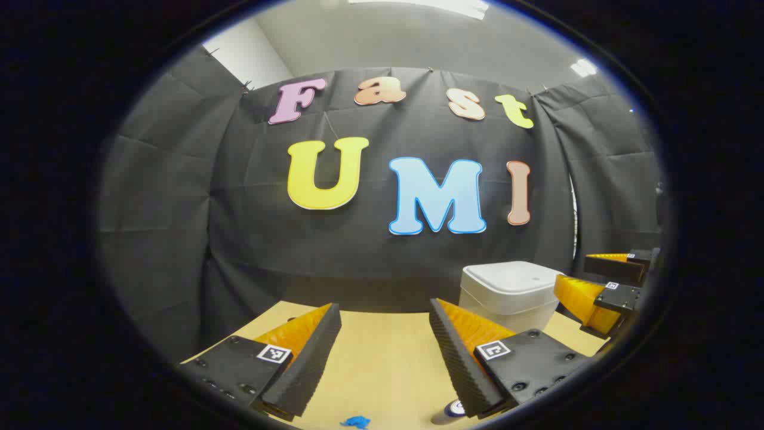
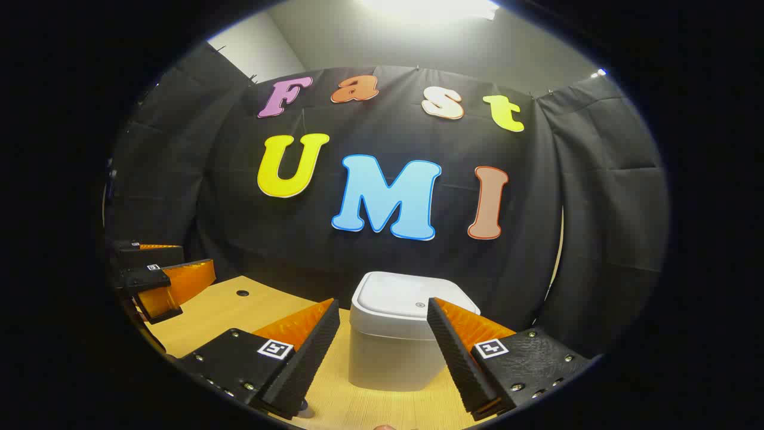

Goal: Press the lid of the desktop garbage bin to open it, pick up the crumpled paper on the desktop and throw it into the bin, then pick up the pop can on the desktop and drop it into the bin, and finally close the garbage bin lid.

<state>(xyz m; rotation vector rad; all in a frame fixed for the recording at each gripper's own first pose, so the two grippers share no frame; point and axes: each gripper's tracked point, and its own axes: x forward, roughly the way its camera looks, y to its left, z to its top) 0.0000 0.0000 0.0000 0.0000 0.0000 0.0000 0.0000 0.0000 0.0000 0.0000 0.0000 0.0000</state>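
The garbage bin (image 2: 399, 340) is seen standing on the tabletop (image 2: 221, 310) near the booth's back wall, its lid (image 2: 406, 301) shut. The right gripper (image 2: 382, 352) is held just before it, jaws spread wide and empty. The left gripper (image 1: 385, 358) is held over bare tabletop to the bin's left, jaws likewise wide apart. What may be the pop can (image 1: 449, 412) is glimpsed beneath the left gripper, beside a small blue scrap (image 1: 356, 422).

In the left gripper view, a small blue scrap (image 1: 356, 422) at six o'clock is cut by the edge, too small to identify. The pop can (image 1: 449, 412) shows just its top, half-hidden behind a finger. The garbage bin (image 1: 507, 292) at four o'clock hides its base behind that finger.
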